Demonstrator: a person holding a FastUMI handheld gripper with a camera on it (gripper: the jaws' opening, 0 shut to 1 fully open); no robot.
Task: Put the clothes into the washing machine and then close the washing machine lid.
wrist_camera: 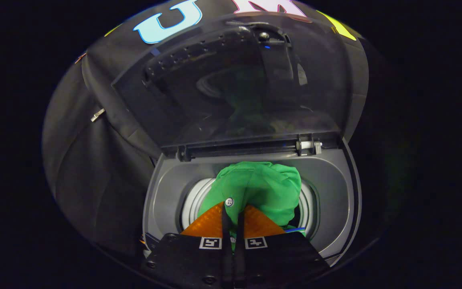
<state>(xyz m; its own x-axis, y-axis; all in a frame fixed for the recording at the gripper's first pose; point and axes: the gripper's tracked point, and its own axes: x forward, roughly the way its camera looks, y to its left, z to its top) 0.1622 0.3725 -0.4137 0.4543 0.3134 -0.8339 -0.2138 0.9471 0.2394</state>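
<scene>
Gripper (233, 208) pinching crumpled green cloth garment (261, 188).
Fingers clamped on it, garment bunched just ahead, over open dark-grey washing machine (335, 192) drum.

Dim booth, light falls from above onto green cloth (263, 186). Raised lid (235, 84) shows faint reflections. Strong fisheye bending at edges. Focus sharp at centre, shadows deep.

The gripper (232, 208) points forward and down, its two fingers (211, 224) drawn nearly together, pinching green cloth (263, 186) at their tips.
</scene>
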